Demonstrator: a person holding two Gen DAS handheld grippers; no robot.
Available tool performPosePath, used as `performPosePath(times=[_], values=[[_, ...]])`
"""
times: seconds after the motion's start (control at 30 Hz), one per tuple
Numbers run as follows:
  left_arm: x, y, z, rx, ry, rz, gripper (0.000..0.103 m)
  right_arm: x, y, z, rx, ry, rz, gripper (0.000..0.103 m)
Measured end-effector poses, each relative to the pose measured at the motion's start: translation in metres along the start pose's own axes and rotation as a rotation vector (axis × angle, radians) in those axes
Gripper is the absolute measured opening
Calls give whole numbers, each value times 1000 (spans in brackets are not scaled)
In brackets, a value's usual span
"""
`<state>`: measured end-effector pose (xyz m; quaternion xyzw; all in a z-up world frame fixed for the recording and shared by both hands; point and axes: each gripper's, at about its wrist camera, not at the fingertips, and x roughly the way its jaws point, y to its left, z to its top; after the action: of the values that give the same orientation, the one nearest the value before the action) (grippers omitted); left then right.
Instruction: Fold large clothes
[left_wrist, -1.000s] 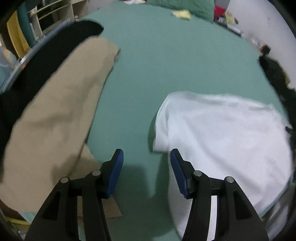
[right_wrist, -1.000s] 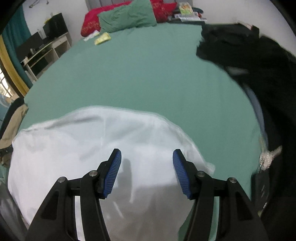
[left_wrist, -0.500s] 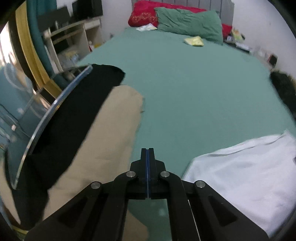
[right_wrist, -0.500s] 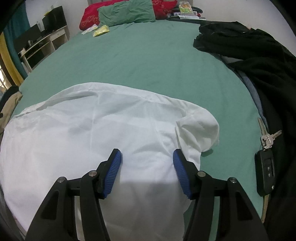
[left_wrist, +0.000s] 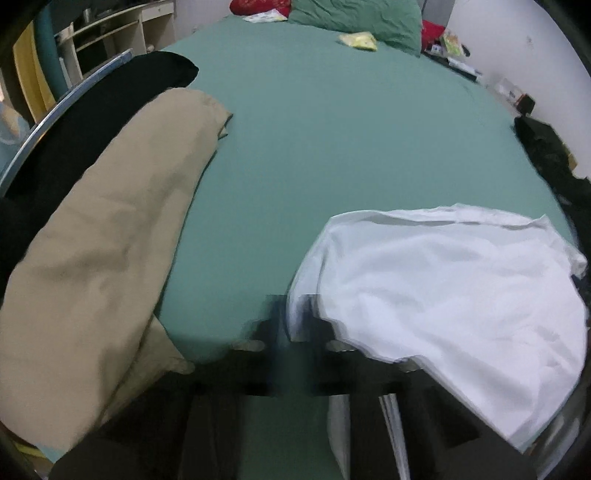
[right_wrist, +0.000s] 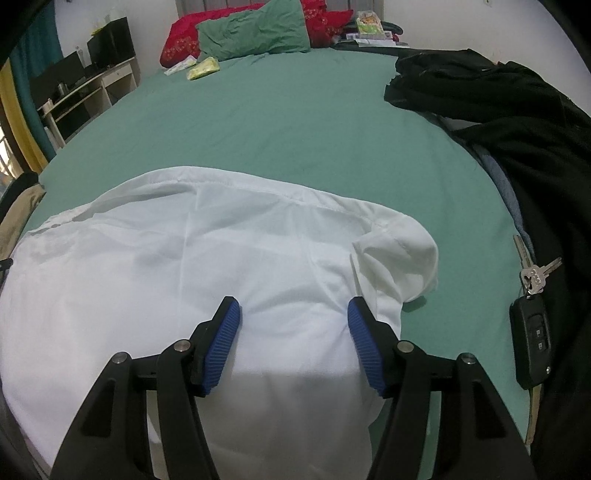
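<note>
A white shirt (right_wrist: 192, 280) lies loosely folded on the green bed (right_wrist: 295, 133), with one sleeve (right_wrist: 399, 254) bunched at its right. My right gripper (right_wrist: 293, 321) is open and hovers low over the shirt's near part. In the left wrist view the shirt (left_wrist: 443, 291) is at the lower right. My left gripper (left_wrist: 291, 332) is heavily blurred at the shirt's left edge; its fingers look close together, and white cloth lies over the right one.
A beige garment (left_wrist: 103, 236) and a black one (left_wrist: 92, 118) lie at the bed's left. A dark pile of clothes (right_wrist: 517, 122), keys (right_wrist: 532, 273) and a car key fob (right_wrist: 532, 332) lie at the right. Pillows (right_wrist: 255, 33) are at the far end.
My left gripper shut half a second ago, then swung right and down to the shirt's left edge. My right gripper stayed open over the shirt, which settled flatter.
</note>
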<state>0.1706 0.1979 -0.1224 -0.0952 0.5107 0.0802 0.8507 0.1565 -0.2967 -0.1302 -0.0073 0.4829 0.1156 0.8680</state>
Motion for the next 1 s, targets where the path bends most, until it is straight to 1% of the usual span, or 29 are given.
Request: performPosePath(times=[0.1,0.2,0.33,0.37,0.4,0.47,0.5,0.53,0.57,0.6,0.67,0.77,0.83,0.87,0.9,0.93,0.97,1.0], values=[[-8,0,6,15,-69,59,1,0,2,-2,-3,-6,-3,62],[-19,3,20,36,-126,111,1,-1,3,-4,-4,-11,-4,62],[-20,9,44,52,-161,131,1,-1,4,-5,-3,-11,-4,62],[-15,9,52,55,-154,124,1,-1,4,-5,-4,-10,-5,62],[-8,8,57,61,-127,118,2,-1,4,-5,-4,-10,-5,63],[1,8,64,74,-46,109,3,-1,3,-4,-5,-9,-6,63],[5,3,67,82,-12,114,10,-2,4,-4,-6,-6,-8,63],[5,-3,66,87,-5,122,17,-3,5,-3,-8,-1,-11,63],[3,-8,65,89,-11,120,32,-4,6,-1,-13,13,-20,63],[0,-14,63,88,-19,106,37,-5,8,2,-18,25,-31,63],[-5,-32,59,105,-18,62,37,-9,17,13,-42,38,-40,63],[-6,-69,49,184,18,-39,37,-15,46,36,-124,9,21,63],[3,-97,42,261,68,-109,37,-11,69,50,-189,12,72,63],[10,-109,39,293,89,-124,37,-2,80,57,-212,40,109,63],[18,-119,36,320,117,-128,37,13,90,63,-216,96,156,63],[28,-127,35,332,141,-118,37,24,94,66,-207,135,183,63],[34,-132,37,335,129,-95,37,38,99,68,-189,184,209,63],[35,-136,39,342,108,-82,39,47,105,71,-194,190,201,66]])
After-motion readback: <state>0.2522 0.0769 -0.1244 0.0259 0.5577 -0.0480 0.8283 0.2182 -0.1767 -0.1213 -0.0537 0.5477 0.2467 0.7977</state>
